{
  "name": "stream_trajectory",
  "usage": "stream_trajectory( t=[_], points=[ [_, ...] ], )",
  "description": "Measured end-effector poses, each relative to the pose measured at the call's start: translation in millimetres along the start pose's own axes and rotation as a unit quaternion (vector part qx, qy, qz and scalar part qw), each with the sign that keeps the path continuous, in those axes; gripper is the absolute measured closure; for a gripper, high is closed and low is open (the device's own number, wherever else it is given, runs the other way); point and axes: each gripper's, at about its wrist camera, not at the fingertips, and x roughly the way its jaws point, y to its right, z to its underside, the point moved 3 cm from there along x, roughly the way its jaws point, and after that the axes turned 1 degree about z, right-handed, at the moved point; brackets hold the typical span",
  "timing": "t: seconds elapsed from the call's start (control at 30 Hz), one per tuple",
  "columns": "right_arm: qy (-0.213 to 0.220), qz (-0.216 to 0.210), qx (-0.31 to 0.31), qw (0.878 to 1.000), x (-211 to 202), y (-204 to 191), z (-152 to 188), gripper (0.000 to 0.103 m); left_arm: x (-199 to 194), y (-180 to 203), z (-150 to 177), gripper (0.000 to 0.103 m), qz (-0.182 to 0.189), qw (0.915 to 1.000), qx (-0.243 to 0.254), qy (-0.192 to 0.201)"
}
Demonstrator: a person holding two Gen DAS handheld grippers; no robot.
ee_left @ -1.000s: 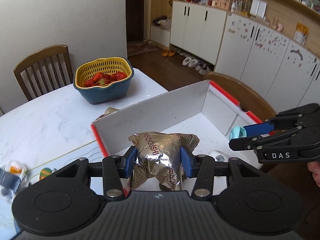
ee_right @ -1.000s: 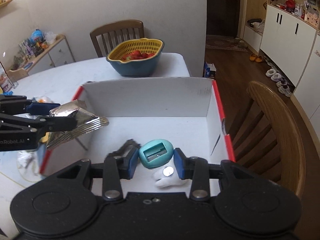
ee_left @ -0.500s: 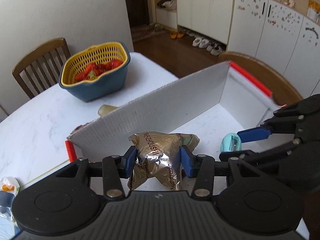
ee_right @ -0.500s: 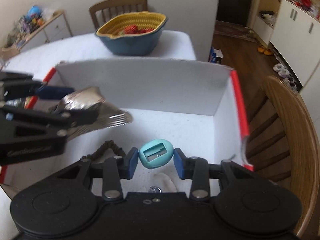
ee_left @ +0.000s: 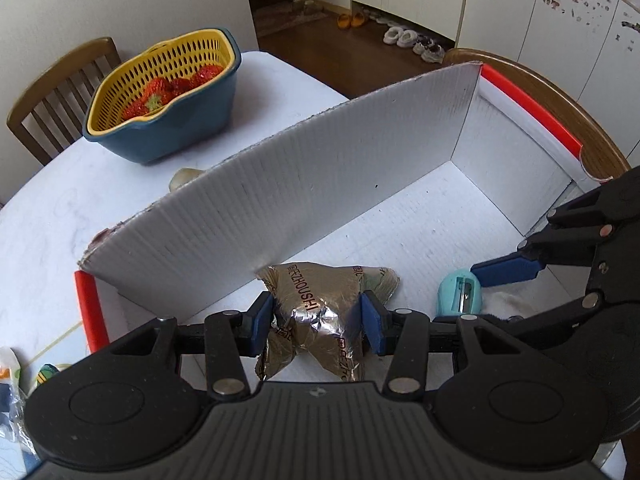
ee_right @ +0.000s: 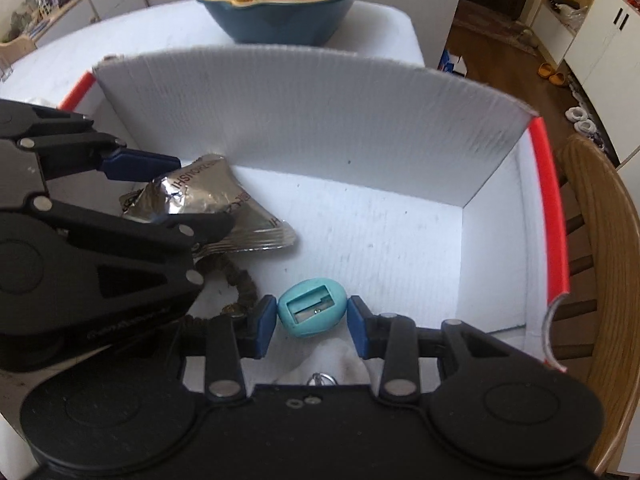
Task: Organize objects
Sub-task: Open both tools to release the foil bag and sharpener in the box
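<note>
A white table [ee_left: 48, 208] fills the left of the left-wrist view and bears a white corrugated box [ee_left: 320, 184] with red-edged rims. At lower centre, the left gripper [ee_left: 316, 318] is clenched on a crinkled foil packet [ee_left: 316, 308], held inside the box just over its floor. At right of the same view, the right gripper [ee_left: 486, 292] grasps a teal sharpener [ee_left: 458, 294], also inside the box; in the right-wrist view the sharpener [ee_right: 312, 307] sits between the blue pads at lower centre, with a brown hair tie [ee_right: 240, 280] and a white cloth item [ee_right: 344, 360] lying on the box floor below. Beyond the box's far wall stands a blue bowl [ee_left: 180, 120] with a yellow strainer [ee_left: 160, 76] of strawberries [ee_left: 168, 90]. A wooden chair [ee_left: 56, 92] occupies the upper left, a second chair [ee_right: 600, 264] the right edge of the right-wrist view. White cabinets [ee_left: 540, 12] and shoes [ee_left: 404, 38] on a dark wood floor fill the upper right.
</note>
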Motion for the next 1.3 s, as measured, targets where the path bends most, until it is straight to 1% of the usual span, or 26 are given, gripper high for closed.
stream_trajectory(
  t=[0.07, 0.2, 0.4, 0.47, 0.5, 0.57, 0.6, 0.63, 0.7, 0.77, 0.87, 1.07, 1.17, 1.3],
  points=[
    [-0.007, 0.0, 0.001, 1.0, 1.7, -0.1, 0.5, 0.067, 2.5, 1.0, -1.3, 0.057, 0.002, 1.0, 0.002, -0.009],
    [-0.021, -0.001, 0.002, 1.0, 6.2, -0.9, 1.4, 0.067, 3.7, 1.5, -3.6, 0.057, 0.004, 0.9999, 0.001, -0.012],
    [-0.022, 0.001, -0.003, 1.0, 5.5, -2.9, 3.6, 0.066, 2.6, 1.0, -3.5, 0.055, 0.006, 0.9999, -0.004, -0.013],
    [-0.021, 0.002, -0.005, 1.0, 4.5, -3.7, 5.2, 0.065, 1.2, -0.4, -3.2, 0.052, 0.01, 0.9998, -0.009, -0.015],
    [-0.02, 0.005, -0.004, 1.0, 3.3, -3.3, 3.9, 0.064, -0.1, -1.0, -2.9, 0.048, 0.01, 0.9998, -0.01, -0.013],
    [-0.015, 0.007, -0.001, 1.0, 0.0, -2.6, 5.3, 0.06, -3.0, -2.1, -2.8, 0.042, 0.012, 0.9998, -0.014, -0.009],
    [-0.012, 0.009, 0.0, 1.0, -2.3, -1.5, 3.7, 0.056, -4.9, -2.4, -2.3, 0.042, 0.016, 0.9997, -0.014, -0.007],
    [-0.008, 0.012, 0.001, 1.0, -4.8, -0.9, 4.5, 0.049, -7.2, -2.5, -2.0, 0.042, 0.021, 0.9997, -0.015, -0.005],
    [0.01, 0.014, 0.005, 1.0, -13.2, 2.8, 6.3, 0.042, -12.6, -3.0, -1.6, 0.04, 0.023, 0.9996, -0.017, 0.001],
    [0.019, 0.013, 0.009, 1.0, -20.2, 4.9, 8.3, 0.041, -18.7, -3.7, -0.6, 0.037, 0.025, 0.9995, -0.017, 0.008],
    [0.03, 0.01, 0.012, 0.999, -28.5, 5.0, 9.4, 0.04, -27.3, -5.7, 1.4, 0.037, 0.03, 0.9992, -0.022, 0.018],
    [0.053, 0.008, 0.018, 0.998, -46.0, 2.8, 15.9, 0.031, -45.5, -6.2, 7.1, 0.036, 0.034, 0.9985, -0.024, 0.035],
    [0.067, 0.004, 0.021, 0.998, -55.3, 0.8, 18.9, 0.028, -56.5, -8.7, 10.8, 0.03, 0.039, 0.9978, -0.026, 0.046],
    [0.089, 0.002, 0.021, 0.996, -70.8, -5.1, 23.8, 0.022, -72.7, -12.3, 16.4, 0.03, 0.049, 0.9963, -0.03, 0.064]
  ],
)
